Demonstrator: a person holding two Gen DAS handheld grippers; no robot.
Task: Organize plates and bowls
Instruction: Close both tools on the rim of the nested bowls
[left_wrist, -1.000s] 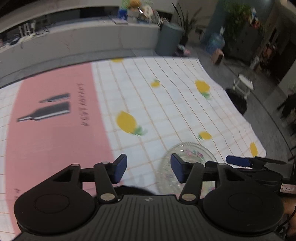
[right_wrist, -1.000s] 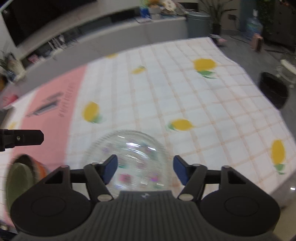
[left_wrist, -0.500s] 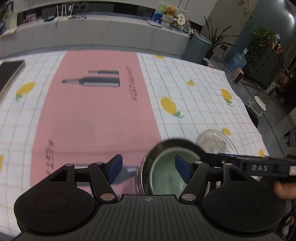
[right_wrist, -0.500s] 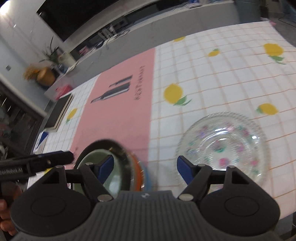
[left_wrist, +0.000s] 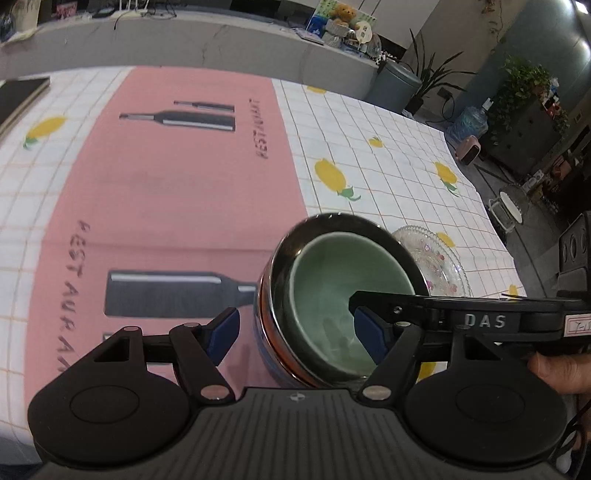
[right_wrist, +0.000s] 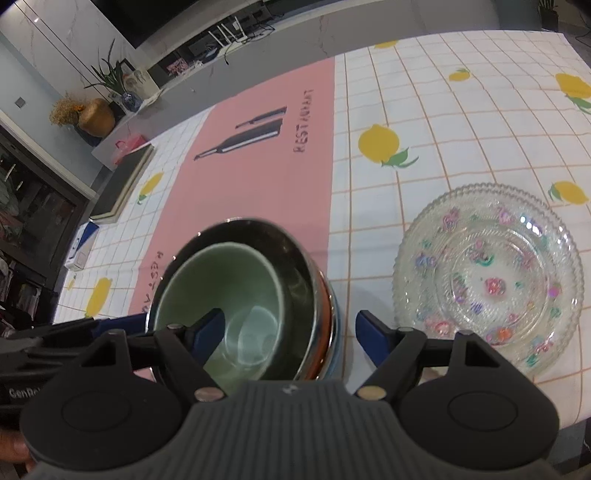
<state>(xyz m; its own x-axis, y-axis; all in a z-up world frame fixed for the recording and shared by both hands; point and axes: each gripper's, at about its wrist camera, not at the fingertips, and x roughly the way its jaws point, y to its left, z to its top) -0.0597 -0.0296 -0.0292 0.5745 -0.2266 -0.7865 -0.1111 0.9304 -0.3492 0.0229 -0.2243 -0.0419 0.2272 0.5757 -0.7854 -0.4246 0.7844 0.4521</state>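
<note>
The left gripper (left_wrist: 297, 330) stands with its blue fingers (left_wrist: 221, 332) wide and opening further, the near wall of a stack of bowls (left_wrist: 343, 295) between them but pressed by neither pad. The right gripper (right_wrist: 286, 339) is likewise spread wide, its fingers (right_wrist: 371, 339) straddling the right-hand rim of the same stack and gripping nothing. The stack has a pale green bowl (right_wrist: 225, 291) nested inside a dark metal bowl (right_wrist: 295, 273), with orange and blue rims showing beneath. It sits on the bench at the edge of a pink placemat (left_wrist: 166, 192) printed with bottles. Just beside the stack, to its right, lies a clear glass plate (right_wrist: 487, 277) with coloured flowers, on the lemon-patterned checked tablecloth (right_wrist: 443, 122). A person's hand (left_wrist: 561, 373) holds the right gripper's handle.
</note>
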